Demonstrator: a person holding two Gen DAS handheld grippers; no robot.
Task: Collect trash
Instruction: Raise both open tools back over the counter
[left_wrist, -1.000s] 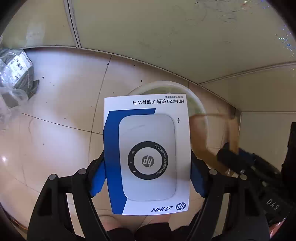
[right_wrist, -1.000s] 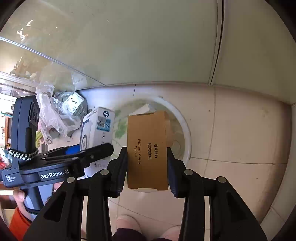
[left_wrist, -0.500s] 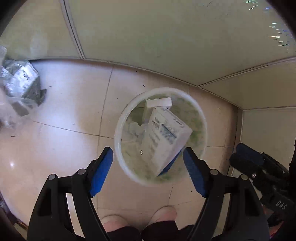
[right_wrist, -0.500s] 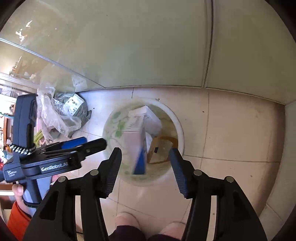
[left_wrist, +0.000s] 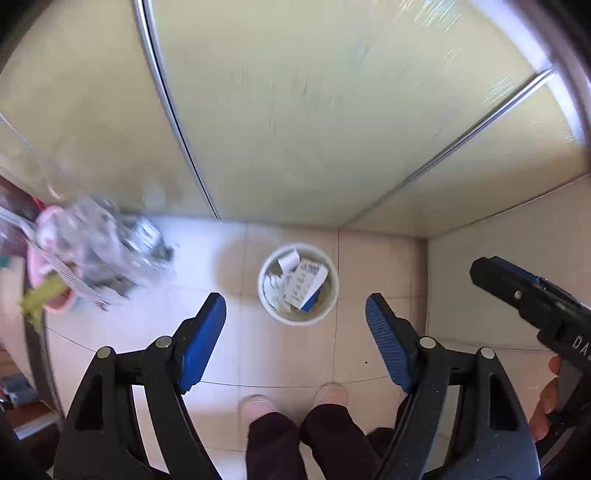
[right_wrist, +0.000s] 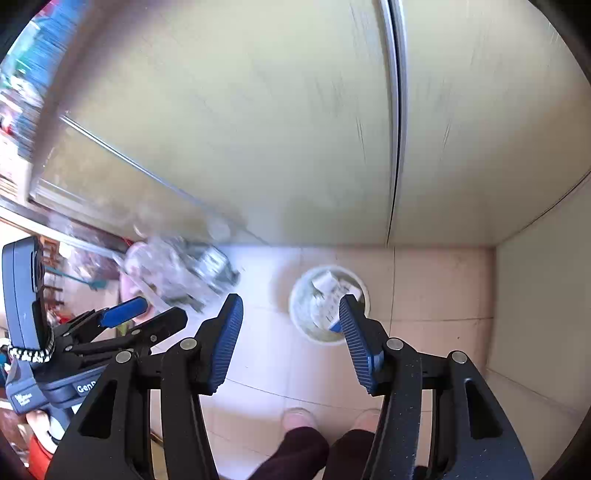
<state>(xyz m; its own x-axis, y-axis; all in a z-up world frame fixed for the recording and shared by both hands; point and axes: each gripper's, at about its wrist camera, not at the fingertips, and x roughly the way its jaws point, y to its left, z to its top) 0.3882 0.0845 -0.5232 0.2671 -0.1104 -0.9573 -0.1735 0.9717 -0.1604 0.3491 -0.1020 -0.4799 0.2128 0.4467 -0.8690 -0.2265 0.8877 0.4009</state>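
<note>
Beige tiled floor, pale green wall panels (metal seams between), person's shoes.

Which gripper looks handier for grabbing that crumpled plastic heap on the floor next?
Probably the left gripper: it is open and empty, and the heap lies on its side of the bin. The right gripper, also open, would have to cross over.

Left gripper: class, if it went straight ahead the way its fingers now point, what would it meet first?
Probably the white trash bin on the tiled floor. The left gripper is open and empty, and the bin, holding the blue-and-white box, sits between its fingertips with nothing visible in between. Depth is unclear.
</note>
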